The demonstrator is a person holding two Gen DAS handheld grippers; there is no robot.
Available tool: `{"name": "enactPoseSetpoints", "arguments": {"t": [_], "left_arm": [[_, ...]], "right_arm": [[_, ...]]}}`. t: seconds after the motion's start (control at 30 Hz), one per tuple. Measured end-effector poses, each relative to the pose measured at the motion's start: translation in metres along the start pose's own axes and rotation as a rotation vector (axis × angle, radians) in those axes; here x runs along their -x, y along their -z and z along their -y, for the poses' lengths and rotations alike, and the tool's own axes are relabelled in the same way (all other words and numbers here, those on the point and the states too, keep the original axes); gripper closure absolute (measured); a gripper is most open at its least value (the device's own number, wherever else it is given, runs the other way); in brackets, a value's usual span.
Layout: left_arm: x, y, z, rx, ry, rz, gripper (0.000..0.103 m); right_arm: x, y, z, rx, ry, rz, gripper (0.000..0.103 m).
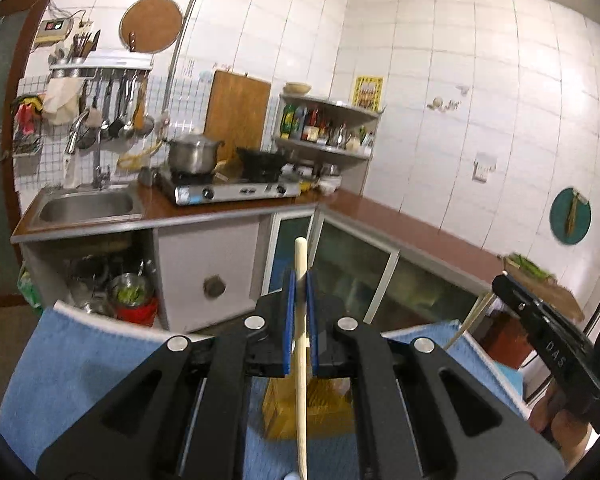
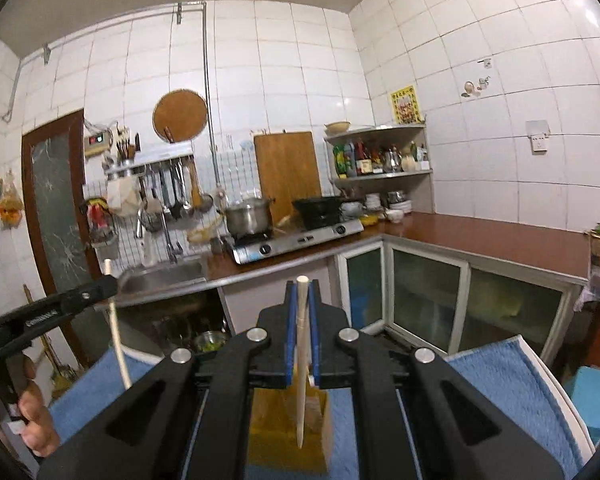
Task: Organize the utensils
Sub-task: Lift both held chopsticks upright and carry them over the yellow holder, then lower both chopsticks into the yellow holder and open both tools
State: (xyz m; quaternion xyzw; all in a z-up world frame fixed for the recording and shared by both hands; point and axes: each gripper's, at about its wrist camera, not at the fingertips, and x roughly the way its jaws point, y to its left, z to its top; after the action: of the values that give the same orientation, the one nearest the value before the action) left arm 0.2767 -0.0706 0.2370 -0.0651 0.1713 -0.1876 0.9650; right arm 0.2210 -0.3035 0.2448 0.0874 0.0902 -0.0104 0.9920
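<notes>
My left gripper [image 1: 300, 280] is shut on a pale wooden chopstick [image 1: 301, 344] held upright; its lower end runs out of view. My right gripper [image 2: 302, 294] is shut on a second pale chopstick [image 2: 301, 364], whose tip hangs over a yellow wooden utensil holder [image 2: 288, 436]. The holder [image 1: 306, 412] stands on a blue towel [image 1: 88, 364] below both grippers. The right gripper also shows at the right of the left wrist view [image 1: 500, 286], and the left gripper at the left of the right wrist view [image 2: 110, 286], each with its chopstick.
The towel [image 2: 500, 376] covers the near surface. Beyond lies a kitchen: a brown counter [image 2: 480, 240] with a sink [image 1: 86, 206], a gas stove [image 2: 296, 236] with a steel pot [image 1: 192, 156], hanging utensils [image 1: 116, 108], a cutting board [image 2: 288, 172] and a corner shelf [image 2: 380, 160].
</notes>
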Motion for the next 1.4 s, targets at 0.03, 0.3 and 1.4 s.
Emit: {"name": "enactPoseSetpoints", "arguments": {"t": [0.03, 0.3, 1.4], "left_arm": [[-0.006, -0.009, 0.003, -0.006, -0.002, 0.017, 0.098], [-0.064, -0.026, 0.018, -0.045, -0.026, 0.063, 0.098], [-0.109, 0.09, -0.032, -0.087, -0.133, -0.097, 0.045]], "right_arm": [[-0.003, -0.006, -0.001, 0.002, -0.003, 0.006, 0.097], [-0.042, -0.018, 0.0, 0.047, 0.011, 0.006, 0.097], [-0.102, 0.098, 0.018, 0.081, 0.007, -0.232, 0.095]]}}
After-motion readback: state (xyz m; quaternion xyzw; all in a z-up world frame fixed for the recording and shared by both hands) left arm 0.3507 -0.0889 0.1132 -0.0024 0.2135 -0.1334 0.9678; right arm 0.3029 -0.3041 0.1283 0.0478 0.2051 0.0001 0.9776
